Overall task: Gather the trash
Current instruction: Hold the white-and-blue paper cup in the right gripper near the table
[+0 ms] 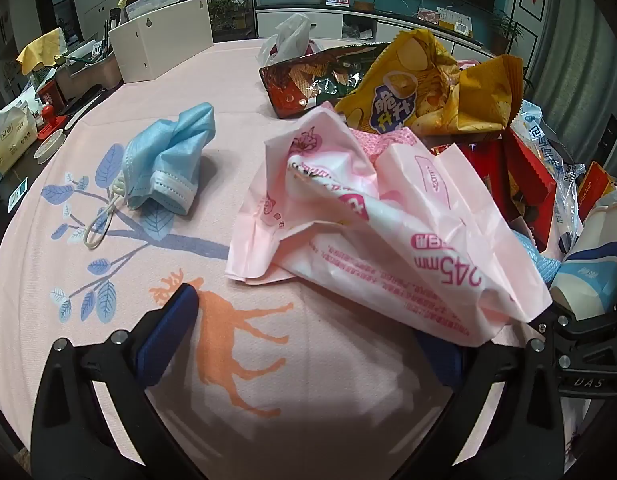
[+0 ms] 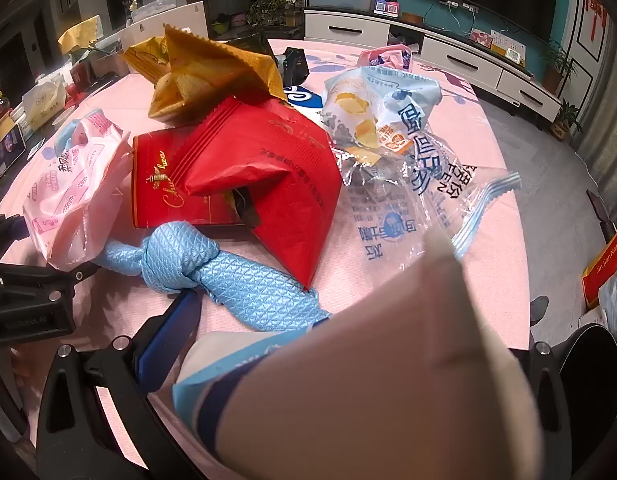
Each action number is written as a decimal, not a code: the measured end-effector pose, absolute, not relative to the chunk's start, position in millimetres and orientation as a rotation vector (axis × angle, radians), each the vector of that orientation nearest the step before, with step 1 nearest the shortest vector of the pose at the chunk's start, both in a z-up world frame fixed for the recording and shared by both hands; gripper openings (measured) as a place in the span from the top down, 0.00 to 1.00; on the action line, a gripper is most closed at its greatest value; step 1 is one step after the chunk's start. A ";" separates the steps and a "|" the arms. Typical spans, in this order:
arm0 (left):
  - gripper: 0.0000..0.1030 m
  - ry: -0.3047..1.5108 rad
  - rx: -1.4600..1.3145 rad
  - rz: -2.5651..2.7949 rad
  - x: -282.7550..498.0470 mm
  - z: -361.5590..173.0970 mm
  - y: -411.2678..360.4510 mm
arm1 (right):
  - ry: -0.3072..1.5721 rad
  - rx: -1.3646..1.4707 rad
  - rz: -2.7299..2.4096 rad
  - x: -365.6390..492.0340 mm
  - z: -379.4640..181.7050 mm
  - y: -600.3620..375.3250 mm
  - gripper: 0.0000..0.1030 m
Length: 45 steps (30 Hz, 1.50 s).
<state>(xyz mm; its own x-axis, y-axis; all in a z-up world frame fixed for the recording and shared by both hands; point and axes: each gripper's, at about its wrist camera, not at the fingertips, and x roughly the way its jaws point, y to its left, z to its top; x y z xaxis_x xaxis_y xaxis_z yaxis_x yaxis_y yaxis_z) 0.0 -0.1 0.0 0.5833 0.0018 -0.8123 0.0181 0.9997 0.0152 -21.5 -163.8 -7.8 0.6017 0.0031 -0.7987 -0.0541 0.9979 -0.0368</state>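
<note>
matt woven tablecloth [image 1: 268, 360], crinkled glossy pink plastic wrapper [image 1: 388, 240], soft pleated cloth mask [image 1: 164, 160], shiny foil chip bag [image 1: 408, 92].

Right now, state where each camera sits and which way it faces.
Left wrist: on the left gripper, angled down at the tablecloth; its own open fingers show.
Right wrist: on the right gripper, angled down; a pale cup between the jaws hides one finger.
Shared: pink wrapper, yellow chip bag.

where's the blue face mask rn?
Left wrist view, left of centre: the blue face mask lies crumpled on the pink tablecloth, apart from the pink wrapper to its right.
</note>
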 end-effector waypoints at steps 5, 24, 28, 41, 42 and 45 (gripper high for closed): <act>0.02 0.949 0.021 -0.010 0.1 0.0 -0.1 | 0.925 -0.059 0.033 -21.5 -7.8 -163.9 0.02; 0.02 0.949 0.020 -0.009 3.1 -0.1 -1.0 | 0.925 -0.059 0.033 -21.3 -8.0 -163.9 0.02; 0.02 0.949 0.020 -0.009 3.3 -0.1 -0.9 | 0.925 -0.059 0.033 -21.3 -8.0 -163.9 0.02; 0.02 0.949 0.023 -0.014 4.4 0.5 -5.4 | 0.925 -0.059 0.033 -21.3 -8.0 -163.9 0.02; 0.02 0.949 0.025 -0.016 4.4 0.5 -5.7 | 0.925 -0.059 0.033 -21.3 -8.0 -163.9 0.02; 0.02 0.948 0.032 -0.029 3.1 2.0 -3.3 | 0.925 -0.059 0.033 -21.4 -7.9 -163.9 0.02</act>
<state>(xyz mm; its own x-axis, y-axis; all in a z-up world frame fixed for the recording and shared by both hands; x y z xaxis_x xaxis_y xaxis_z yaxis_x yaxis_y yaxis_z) 3.1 -3.3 2.0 0.5827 -0.0105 -0.8126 0.0385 0.9991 0.0147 -21.4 -163.9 -7.9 0.6017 0.0032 -0.7987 -0.0539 0.9979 -0.0366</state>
